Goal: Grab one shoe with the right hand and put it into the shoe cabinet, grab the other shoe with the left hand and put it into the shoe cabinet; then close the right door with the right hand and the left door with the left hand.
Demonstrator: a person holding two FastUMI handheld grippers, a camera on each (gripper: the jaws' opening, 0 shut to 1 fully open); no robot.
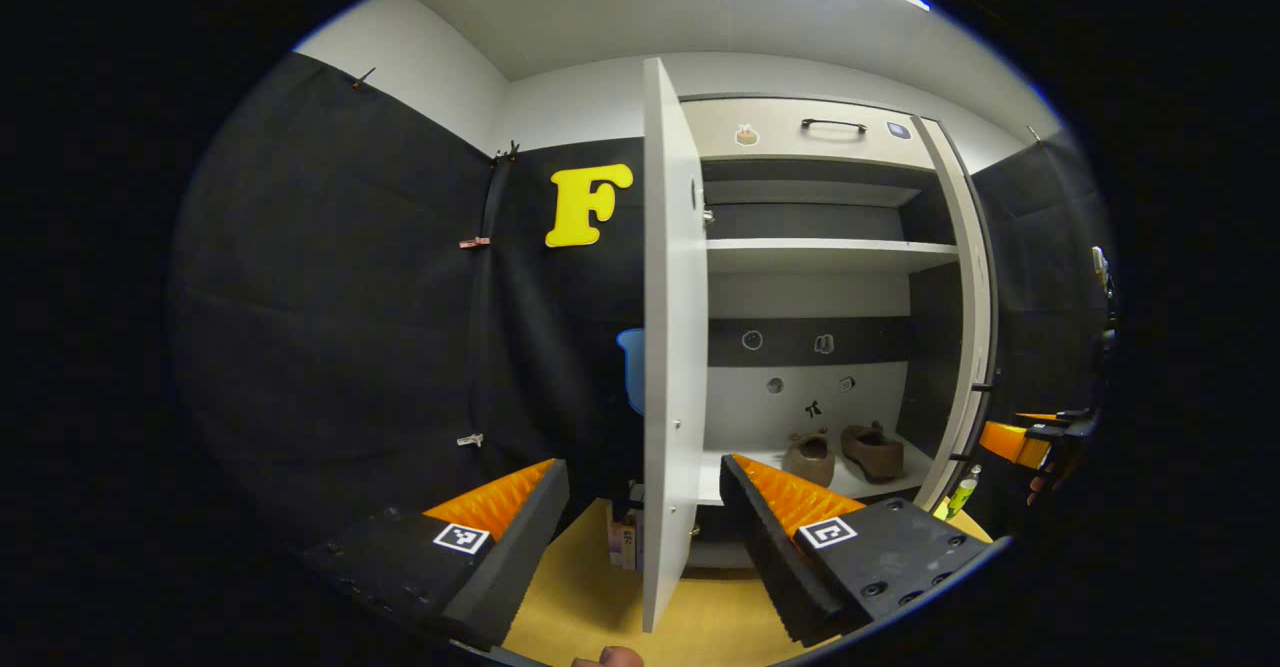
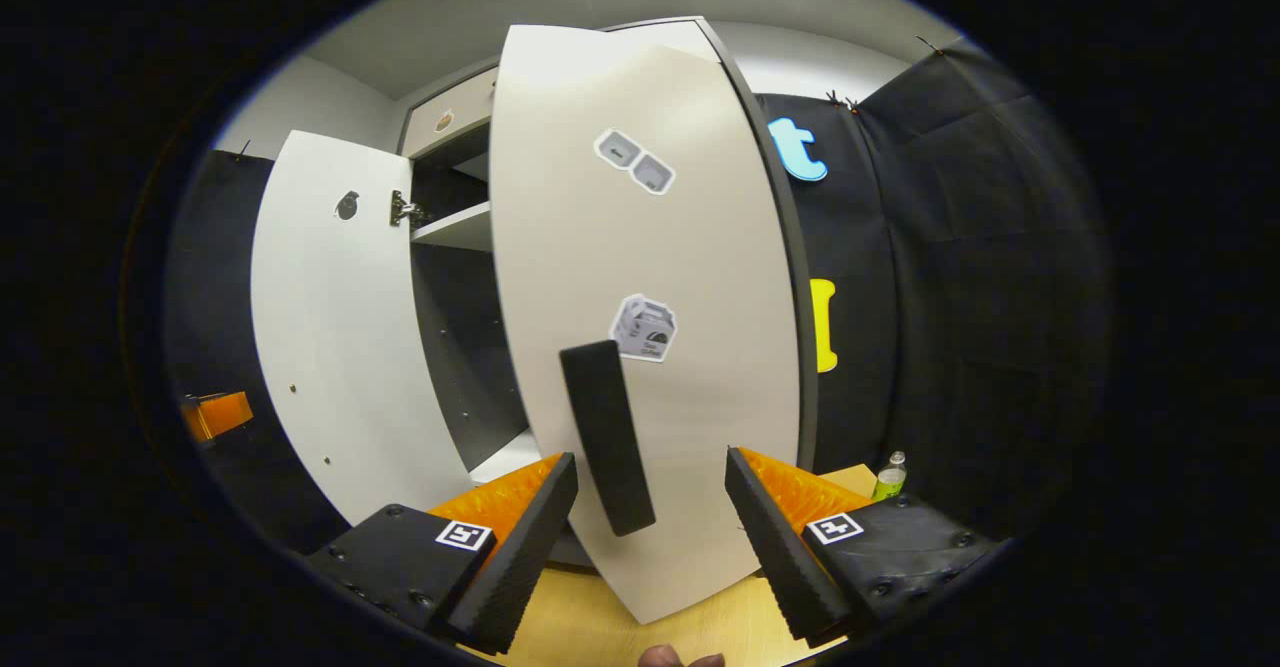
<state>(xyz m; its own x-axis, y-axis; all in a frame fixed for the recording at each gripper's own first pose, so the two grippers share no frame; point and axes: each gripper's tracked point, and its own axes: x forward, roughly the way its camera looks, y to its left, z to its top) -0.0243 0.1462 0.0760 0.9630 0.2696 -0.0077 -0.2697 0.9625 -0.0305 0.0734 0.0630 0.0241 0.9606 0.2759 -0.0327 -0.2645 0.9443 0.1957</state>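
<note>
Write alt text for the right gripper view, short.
The right gripper, open, faces the outside of the cabinet's right door, its black handle between the fingers but not gripped. Left of it the left door stands open; a green bottle sits low right.

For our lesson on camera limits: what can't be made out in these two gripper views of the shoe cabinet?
- Left gripper view: the left door, edge-on, hides the cabinet's left part.
- Left gripper view: the two shoes are too small for detail.
- Right gripper view: the right door hides the shoes' shelf.
- Right gripper view: the bottle is too small to identify.
</note>
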